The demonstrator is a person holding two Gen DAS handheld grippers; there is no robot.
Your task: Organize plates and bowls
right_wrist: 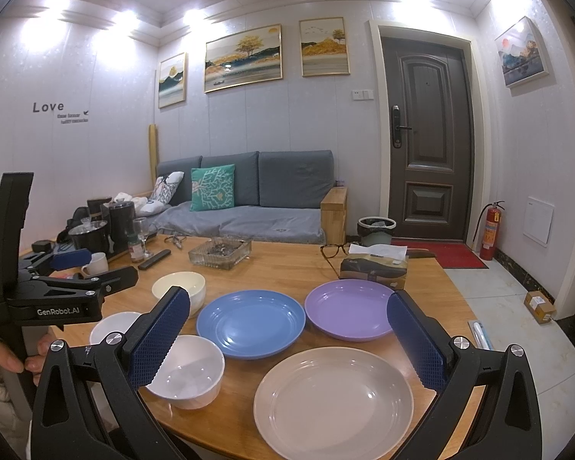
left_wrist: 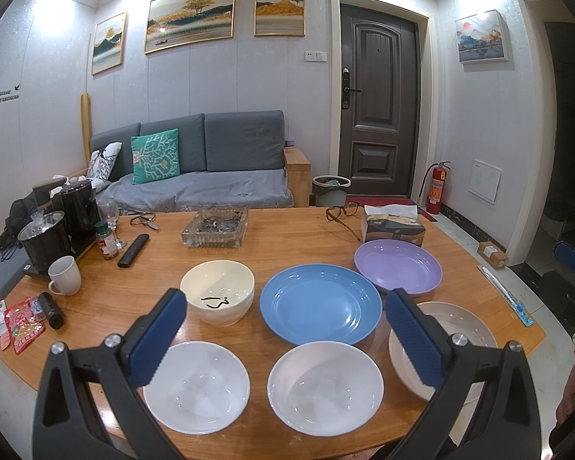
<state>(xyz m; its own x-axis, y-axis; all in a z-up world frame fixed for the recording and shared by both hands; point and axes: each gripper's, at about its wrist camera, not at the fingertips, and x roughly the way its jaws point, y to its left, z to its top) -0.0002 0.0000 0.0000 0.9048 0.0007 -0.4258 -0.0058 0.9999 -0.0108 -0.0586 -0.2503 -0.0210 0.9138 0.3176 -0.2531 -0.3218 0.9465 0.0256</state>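
Six dishes lie on the wooden surface, and the blue plate serves as the landmark in the middle of them. Just to its right and a little farther back sits the purple plate; the two rims look nearly touching. Left of the blue plate stands the cream bowl, with a dark squiggle inside it. Nearer than the blue plate are two white bowls: the left white bowl and the right white bowl, side by side but apart. To the near right of the blue plate lies the beige plate, all of it showing in the right wrist view.

The left claw hangs above the near row of bowls, its fingers spread wide with nothing between them. The right claw hangs over the beige plate and the right white bowl, also spread wide and holding nothing.

Behind the blue plate is a glass ashtray. Behind the purple plate sits a tissue box with a pair of glasses beside it. Far left of the blue plate are a white mug, a remote and a black kettle.
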